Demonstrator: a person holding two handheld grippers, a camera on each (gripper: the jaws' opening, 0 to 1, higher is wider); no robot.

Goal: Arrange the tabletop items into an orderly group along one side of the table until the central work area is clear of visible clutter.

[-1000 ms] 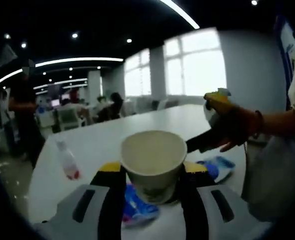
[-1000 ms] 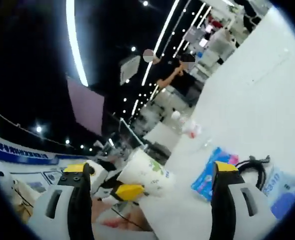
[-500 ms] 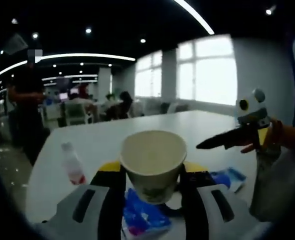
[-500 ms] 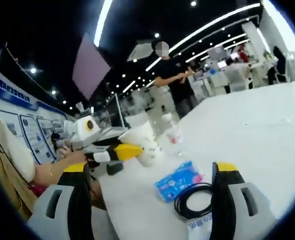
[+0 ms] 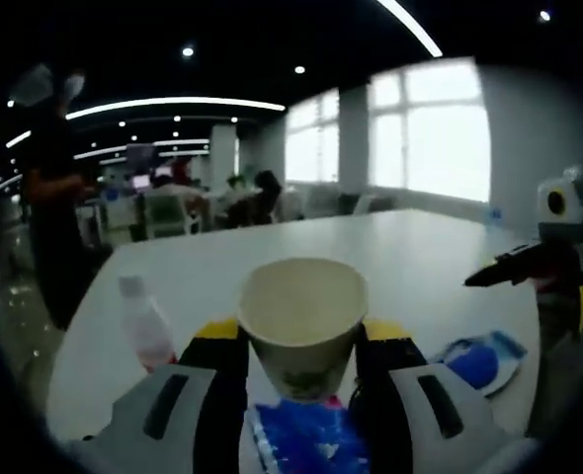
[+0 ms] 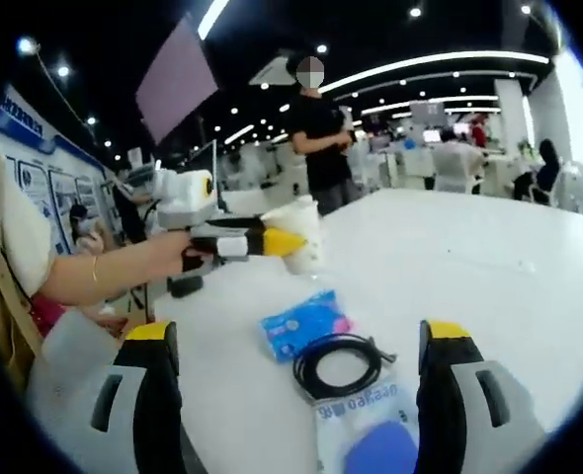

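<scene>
The left tongs are closed on a paper cup, held upright and lifted off the white desk; the right gripper view shows the same cup clamped at the far end of the clutter. Taking the cup as the landmark: a small bottle stands on the desk just to its left, a blue packet lies under and in front of it, and a second blue-and-white pouch lies off to its right, beneath the right tongs that reach in from that side. In the right gripper view the right tongs stand wide and hold nothing, hovering over a black coiled cable, with the blue packet between the cable and the cup and the pouch nearest the camera. Nothing looks grouped yet, so the tidy-up seems early. The main risk I see is the cup: thin paper pinched at the wall may crush or slip and tip if squeezed harder or swung fast, and I cannot tell whether it holds liquid. Setting it down near the bottle could knock the bottle over. The cable may uncoil and drag the packet when lifted.
</scene>
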